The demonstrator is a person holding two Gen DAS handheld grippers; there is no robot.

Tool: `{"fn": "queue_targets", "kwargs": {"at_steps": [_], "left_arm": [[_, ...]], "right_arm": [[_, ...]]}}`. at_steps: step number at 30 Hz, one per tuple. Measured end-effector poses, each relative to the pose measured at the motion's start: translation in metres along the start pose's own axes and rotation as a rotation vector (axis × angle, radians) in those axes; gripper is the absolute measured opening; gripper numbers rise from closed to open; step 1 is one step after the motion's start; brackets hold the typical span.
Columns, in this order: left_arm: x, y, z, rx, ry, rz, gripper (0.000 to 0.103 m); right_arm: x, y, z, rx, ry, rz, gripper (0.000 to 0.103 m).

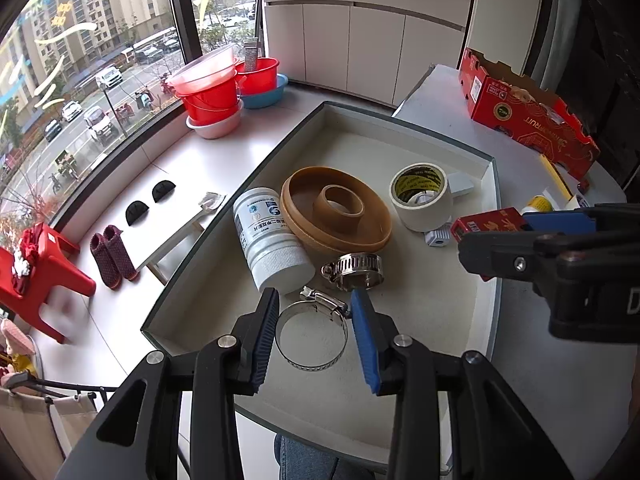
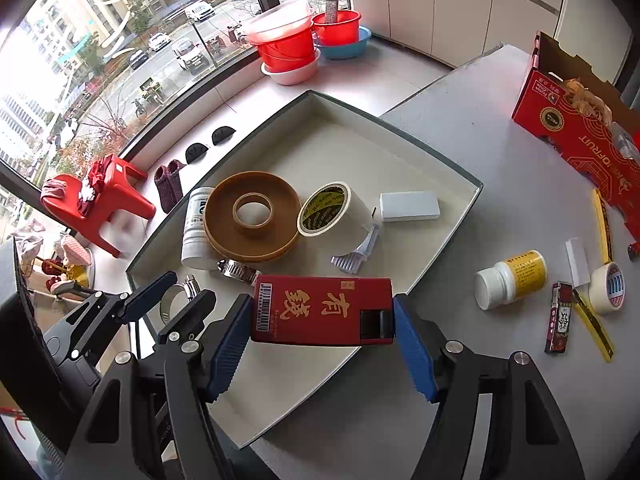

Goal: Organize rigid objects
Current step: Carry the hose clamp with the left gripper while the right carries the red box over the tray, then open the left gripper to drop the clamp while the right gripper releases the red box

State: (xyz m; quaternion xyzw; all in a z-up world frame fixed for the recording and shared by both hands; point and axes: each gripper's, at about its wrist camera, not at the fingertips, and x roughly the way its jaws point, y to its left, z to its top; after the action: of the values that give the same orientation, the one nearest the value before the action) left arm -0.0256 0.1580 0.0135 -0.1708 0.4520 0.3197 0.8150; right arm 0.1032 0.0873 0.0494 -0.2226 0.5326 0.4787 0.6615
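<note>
Now the right tongs [image 2: 322, 326] are squeezing the stiff, light red box [image 2: 322, 310] by its ends; the left tongs [image 1: 314, 334] are hanging open around the hose clamp [image 1: 312, 334].

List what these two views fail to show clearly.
- Small grey part, left wrist view: tape roll hides most of it.
- White bottle, right wrist view: brown ring covers its side.
- Hose clamp, right wrist view: left gripper blocks it.
- Red box label: small print unreadable.
</note>
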Motion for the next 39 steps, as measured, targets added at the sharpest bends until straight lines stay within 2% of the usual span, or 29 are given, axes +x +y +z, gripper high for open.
{"fn": "queue_targets", "kwargs": {"at_steps": [6, 39], "left_arm": [[0.006, 0.001, 0.0, -0.01, 0.022, -0.007, 0.04], [0.013, -0.003, 0.005, -0.007, 0.035, -0.001, 0.04]], "right_arm": [[0.009, -0.001, 0.003, 0.004, 0.013, 0.003, 0.07], [0.015, -0.006, 0.006, 0.015, 0.022, 0.004, 0.07]]}}
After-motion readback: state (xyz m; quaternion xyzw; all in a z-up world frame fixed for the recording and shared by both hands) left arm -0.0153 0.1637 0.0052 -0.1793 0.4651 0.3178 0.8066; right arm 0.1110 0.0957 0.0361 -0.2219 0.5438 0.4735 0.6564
